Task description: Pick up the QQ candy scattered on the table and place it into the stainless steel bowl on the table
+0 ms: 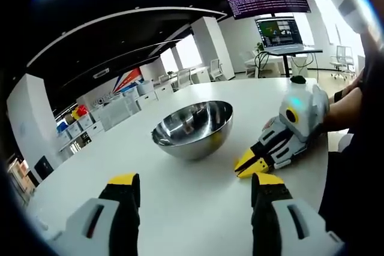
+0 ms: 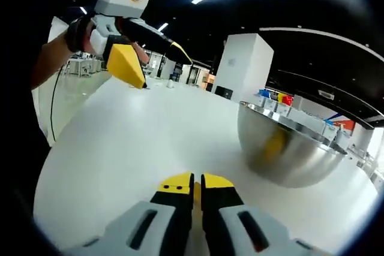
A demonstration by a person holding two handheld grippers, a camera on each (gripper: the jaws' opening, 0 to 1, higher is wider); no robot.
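Note:
The stainless steel bowl (image 1: 192, 127) stands on the white table (image 1: 198, 208), and it also sits at the right of the right gripper view (image 2: 288, 148). My left gripper (image 1: 195, 187) is held above the table with its jaws wide apart and nothing between them. From the right gripper view the left gripper (image 2: 150, 58) hangs high at the upper left. My right gripper (image 2: 196, 187) is shut, with a thin yellowish sliver of QQ candy (image 2: 196, 196) pinched between its tips. In the left gripper view the right gripper (image 1: 245, 169) touches the table just right of the bowl.
A person's hand (image 1: 345, 109) holds the right gripper. A laptop on a stand (image 1: 279, 34) is beyond the table's far edge. Bare white tabletop (image 2: 132, 142) stretches left of the bowl. Desks and coloured bins (image 1: 78, 112) line the room's far side.

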